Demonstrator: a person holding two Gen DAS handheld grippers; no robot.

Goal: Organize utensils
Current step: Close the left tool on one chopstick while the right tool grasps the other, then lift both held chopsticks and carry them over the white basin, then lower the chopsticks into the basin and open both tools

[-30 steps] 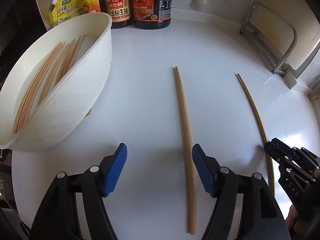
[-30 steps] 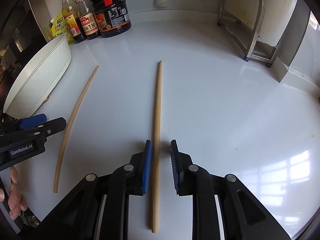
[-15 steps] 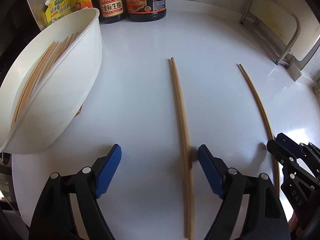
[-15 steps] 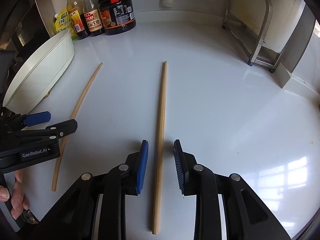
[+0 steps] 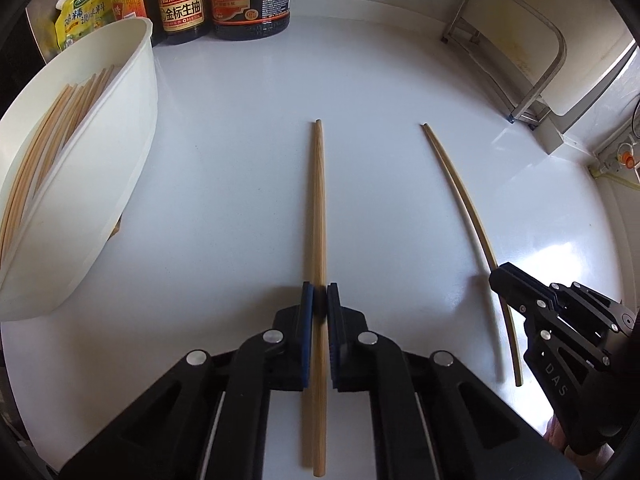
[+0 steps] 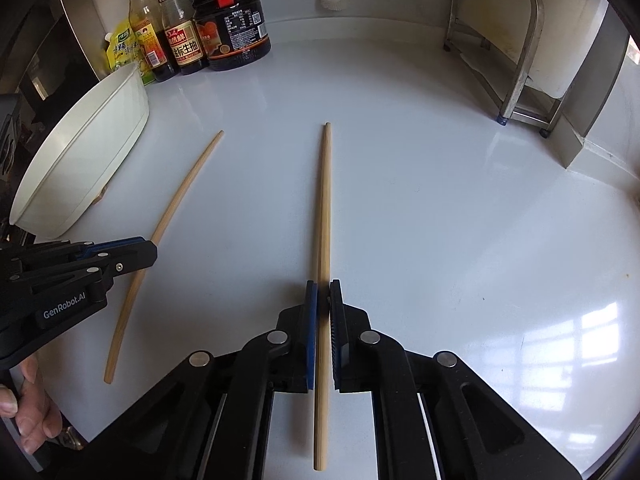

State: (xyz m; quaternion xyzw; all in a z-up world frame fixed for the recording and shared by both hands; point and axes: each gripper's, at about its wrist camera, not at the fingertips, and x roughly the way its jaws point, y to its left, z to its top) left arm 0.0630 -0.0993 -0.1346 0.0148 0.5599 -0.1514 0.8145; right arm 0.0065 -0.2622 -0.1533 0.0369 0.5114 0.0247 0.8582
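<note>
The white bowl (image 5: 92, 184) of chopsticks sat at the bench's left edge, sauce bottles (image 6: 224, 28) behind. Your left gripper (image 5: 320, 300) clamped one pale wooden chopstick (image 5: 318, 200) mid-bench; your right gripper (image 6: 323, 300) clamped another chopstick (image 6: 325, 200).

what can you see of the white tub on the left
The tub is a long, white, plastic-looking container with a flared rim, standing at the left edge of the counter, just before the sauce bottles. It seems to sit tilted, with something brownish just visible under its near side. A bundle of pale wooden chopsticks lies lengthwise inside. Neither gripper touches it.
</note>
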